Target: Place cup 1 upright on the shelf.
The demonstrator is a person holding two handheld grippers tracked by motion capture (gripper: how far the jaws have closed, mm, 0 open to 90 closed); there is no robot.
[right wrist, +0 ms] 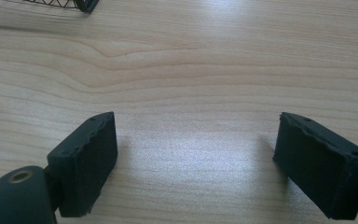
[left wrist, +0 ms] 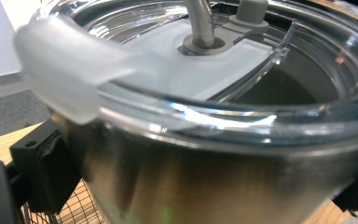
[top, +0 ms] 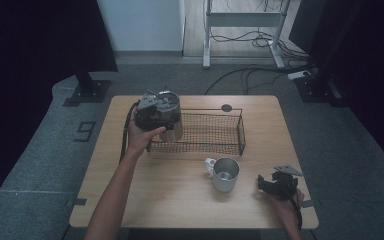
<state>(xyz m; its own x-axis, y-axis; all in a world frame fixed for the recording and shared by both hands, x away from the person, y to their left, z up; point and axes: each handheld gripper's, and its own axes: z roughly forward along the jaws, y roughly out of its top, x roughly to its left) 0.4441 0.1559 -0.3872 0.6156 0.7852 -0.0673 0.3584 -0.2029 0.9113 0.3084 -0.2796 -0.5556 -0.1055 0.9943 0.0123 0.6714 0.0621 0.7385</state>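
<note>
while our left gripper [top: 152, 116] clamps the steel tumbler [top: 170, 116] around its upper wall, the tumbler hangs over the left end of the wire basket [top: 220, 147], its base apparently just inside the mesh. in the left gripper view the jaws straddle the tumbler's body [left wrist: 200, 186] just under the clear plastic lid [left wrist: 205, 79], with a metal straw [left wrist: 200, 21] rising through the lid's grommet. we judge the tumbler stiff and moderately heavy, and its polished wall slippery, so a squeeze high on the body, below the lid's rim, seems the safest hold; pinching the lid itself could pop it off. whether any liquid sits inside we can't tell, since the lid's glare hides the contents. our right gripper [top: 276, 184] rests on the wooden table [top: 180, 200] near the right front corner, jaws spread wide with nothing between them, as the right gripper view confirms. a white-handled steel mug [top: 224, 173] stands in front of the basket. the tumbler's base is cut off from sight behind the hand and the mesh.
</note>
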